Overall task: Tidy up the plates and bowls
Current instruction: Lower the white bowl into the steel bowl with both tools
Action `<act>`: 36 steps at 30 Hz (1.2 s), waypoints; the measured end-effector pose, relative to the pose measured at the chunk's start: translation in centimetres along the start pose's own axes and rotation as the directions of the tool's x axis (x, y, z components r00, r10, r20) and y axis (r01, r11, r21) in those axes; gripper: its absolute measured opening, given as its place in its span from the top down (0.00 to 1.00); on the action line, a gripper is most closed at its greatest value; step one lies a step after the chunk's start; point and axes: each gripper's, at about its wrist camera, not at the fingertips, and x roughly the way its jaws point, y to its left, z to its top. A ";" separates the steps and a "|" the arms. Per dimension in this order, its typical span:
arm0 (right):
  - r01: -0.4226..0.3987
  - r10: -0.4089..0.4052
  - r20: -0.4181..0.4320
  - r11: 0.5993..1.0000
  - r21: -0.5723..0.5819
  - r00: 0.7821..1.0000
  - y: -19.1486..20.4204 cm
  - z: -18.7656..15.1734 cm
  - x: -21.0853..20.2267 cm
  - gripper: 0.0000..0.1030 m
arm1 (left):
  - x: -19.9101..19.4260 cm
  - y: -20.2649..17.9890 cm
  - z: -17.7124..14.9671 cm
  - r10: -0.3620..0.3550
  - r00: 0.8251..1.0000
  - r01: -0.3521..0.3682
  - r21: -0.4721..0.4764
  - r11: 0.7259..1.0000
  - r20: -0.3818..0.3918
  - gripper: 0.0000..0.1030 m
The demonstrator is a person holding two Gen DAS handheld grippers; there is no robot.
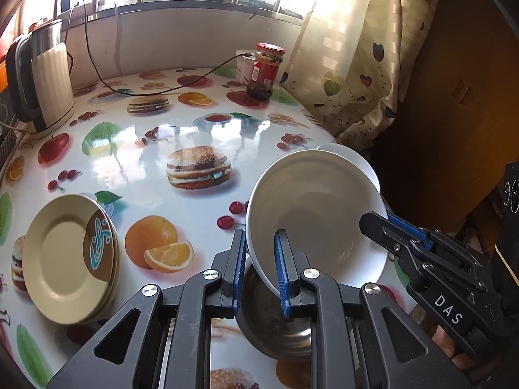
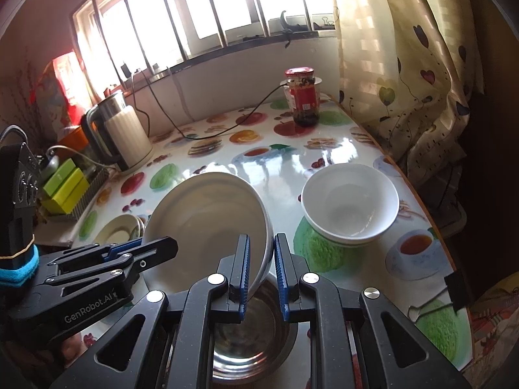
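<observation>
A large white bowl [image 1: 311,214] is held tilted above a steel bowl [image 1: 275,317]. My left gripper [image 1: 259,272] is shut on the white bowl's left rim, and my right gripper [image 2: 261,275] is shut on its right rim. The white bowl [image 2: 207,227] and the steel bowl [image 2: 249,334] also show in the right wrist view. The right gripper [image 1: 389,230] shows in the left view, the left gripper [image 2: 142,253] in the right view. A stack of white bowls [image 2: 350,204] sits on the table to the right. A stack of beige plates [image 1: 68,256] lies at the left.
The table [image 1: 181,136] has a glossy fruit-and-burger cloth. An electric kettle [image 1: 48,74] stands at the back left with a black cable [image 1: 129,90] running across. A red-lidded jar [image 1: 264,71] stands at the back. A curtain [image 1: 356,64] hangs past the right edge.
</observation>
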 end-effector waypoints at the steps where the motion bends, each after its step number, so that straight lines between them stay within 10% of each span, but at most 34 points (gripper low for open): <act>1: 0.001 -0.001 -0.001 1.000 0.004 1.000 0.0 -0.3 -0.2 0.85 | -0.1 0.0 -0.2 -0.001 1.000 0.001 0.000 1.000 -0.004 0.82; 36: 0.013 -0.009 -0.066 0.998 0.064 0.998 -0.7 -5.3 -0.5 0.85 | 0.6 -0.4 -4.1 -0.015 0.995 0.015 -0.007 1.000 -0.095 0.82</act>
